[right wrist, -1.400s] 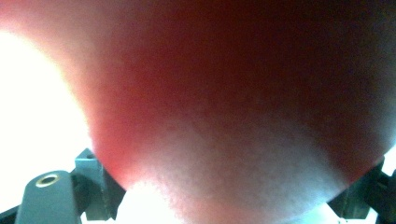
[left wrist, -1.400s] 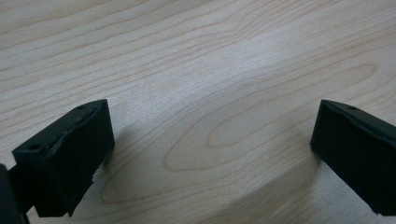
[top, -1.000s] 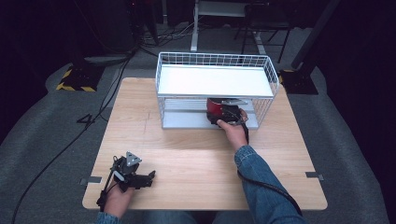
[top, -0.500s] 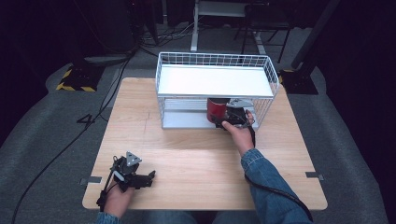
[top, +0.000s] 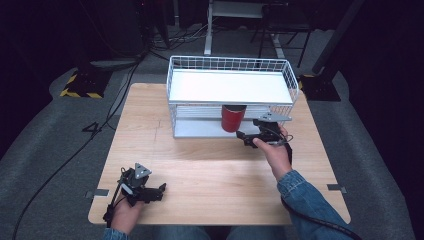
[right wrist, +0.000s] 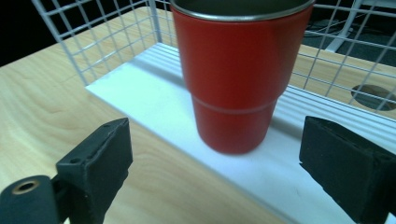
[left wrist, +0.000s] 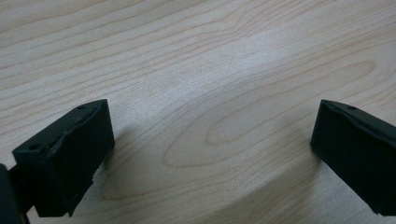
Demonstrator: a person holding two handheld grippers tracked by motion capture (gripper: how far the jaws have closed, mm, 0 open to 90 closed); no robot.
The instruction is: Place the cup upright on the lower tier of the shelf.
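A red metal cup [top: 233, 118] [right wrist: 238, 79] stands upright on the lower shelf [right wrist: 154, 100] of a white wire rack [top: 230, 87], near the shelf's front edge. My right gripper [top: 241, 137] [right wrist: 217, 172] is open just in front of the cup, a little to its right. Its jaws stand wide on either side of the cup and do not touch it. At the table's front left my left gripper [top: 161, 192] [left wrist: 210, 154] rests open over bare wood, holding nothing.
The rack stands at the back middle of the wooden table [top: 210, 165], and its white top shelf is bare. Wire mesh [right wrist: 350, 51] closes the rack behind the cup. A cable [top: 100, 135] runs off the table's left side onto the dark floor.
My right gripper has let go of the red cup and drawn back from the rack, leaving the cup standing on the lower shelf. The left gripper has stayed put.
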